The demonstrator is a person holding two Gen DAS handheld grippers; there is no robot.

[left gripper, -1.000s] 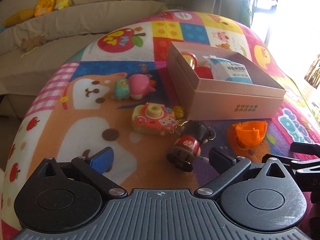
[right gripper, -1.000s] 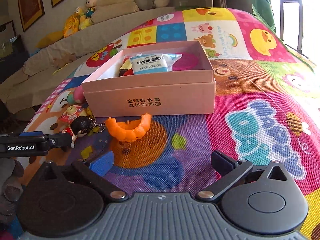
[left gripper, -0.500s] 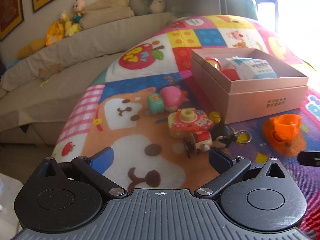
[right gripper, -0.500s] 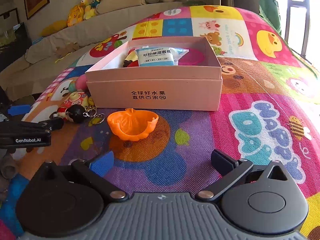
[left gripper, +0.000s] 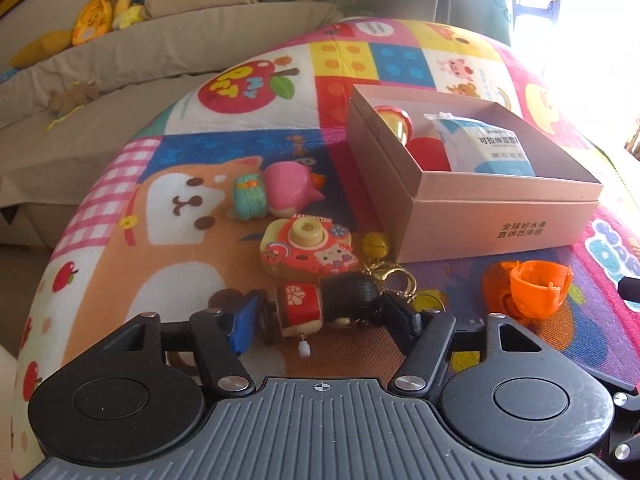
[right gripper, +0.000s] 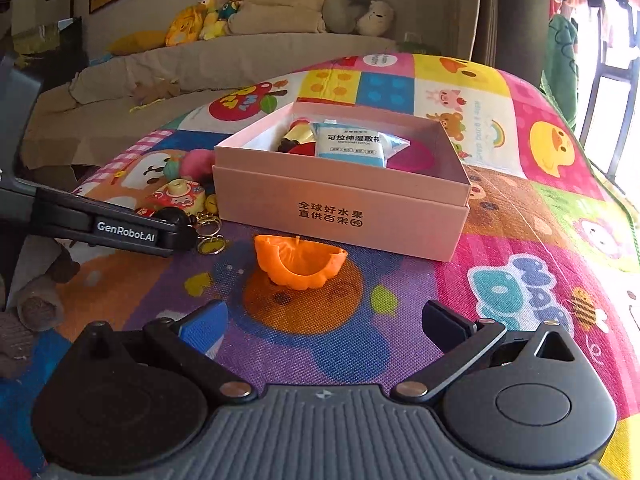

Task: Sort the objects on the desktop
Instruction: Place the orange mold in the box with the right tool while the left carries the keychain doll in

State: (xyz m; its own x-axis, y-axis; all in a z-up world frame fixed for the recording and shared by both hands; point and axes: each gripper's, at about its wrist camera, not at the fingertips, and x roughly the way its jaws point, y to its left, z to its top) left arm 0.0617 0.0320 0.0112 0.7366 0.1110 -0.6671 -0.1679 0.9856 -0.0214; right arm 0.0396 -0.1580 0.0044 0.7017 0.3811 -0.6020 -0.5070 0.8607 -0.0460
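Patterned play mat (left gripper: 168, 280) carries scattered toys; left tongs (left gripper: 320, 316), wide a moment ago, are closing around the doll keychain (left gripper: 320, 304) lying near the pink box (left gripper: 500, 216), starting its pickup; right tongs (right gripper: 324, 320) gape empty.

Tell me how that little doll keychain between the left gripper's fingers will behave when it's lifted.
The doll keychain looks small and rigid, probably light. Its gold rings hang loose, so they'll likely dangle and swing. The left gripper is closing across its rounded head and body, so it may twist.
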